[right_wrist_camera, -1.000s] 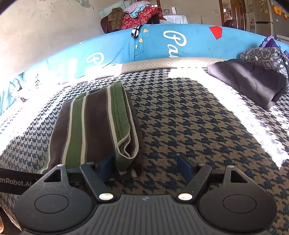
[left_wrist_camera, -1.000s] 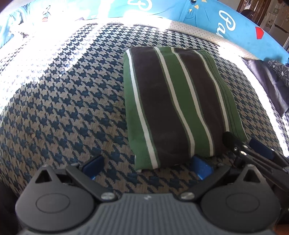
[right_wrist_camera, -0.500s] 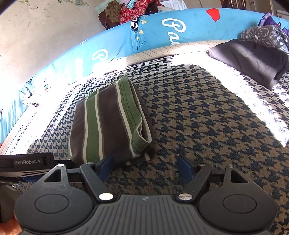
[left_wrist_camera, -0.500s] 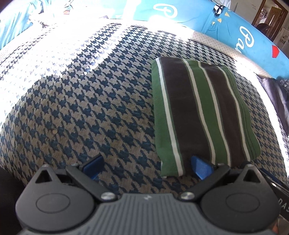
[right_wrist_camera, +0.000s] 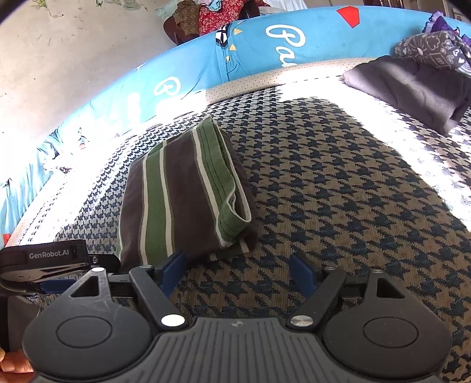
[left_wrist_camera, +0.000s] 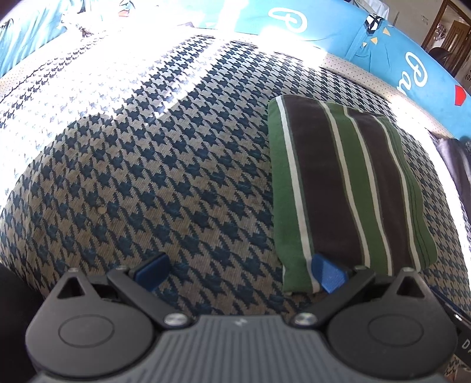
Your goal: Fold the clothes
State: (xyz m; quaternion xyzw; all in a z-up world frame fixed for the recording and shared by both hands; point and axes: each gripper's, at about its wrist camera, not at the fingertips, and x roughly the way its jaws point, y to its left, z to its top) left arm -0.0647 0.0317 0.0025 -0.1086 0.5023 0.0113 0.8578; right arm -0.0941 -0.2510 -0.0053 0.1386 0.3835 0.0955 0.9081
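Note:
A folded green, brown and white striped garment (left_wrist_camera: 344, 191) lies flat on the houndstooth bed cover (left_wrist_camera: 164, 182). My left gripper (left_wrist_camera: 240, 271) stands open at the garment's near left corner, its right finger (left_wrist_camera: 328, 275) over the near edge and its left finger over bare cover. In the right wrist view the same folded garment (right_wrist_camera: 182, 200) shows its layered open edge. My right gripper (right_wrist_camera: 240, 272) is open at its near right corner, nothing between the blue pads. The left gripper's body (right_wrist_camera: 50, 265) shows at the left edge there.
A dark grey garment (right_wrist_camera: 412, 88) and a patterned purple cloth (right_wrist_camera: 435, 50) lie at the far right of the bed. A blue printed sheet (right_wrist_camera: 265, 44) runs along the far side. Bright sunlight falls across the cover. A pile of clothes (right_wrist_camera: 212, 14) sits beyond.
The left gripper has shifted to the left, so the folded garment now sits further right in its view. The right gripper has tilted a little. Both stay open.

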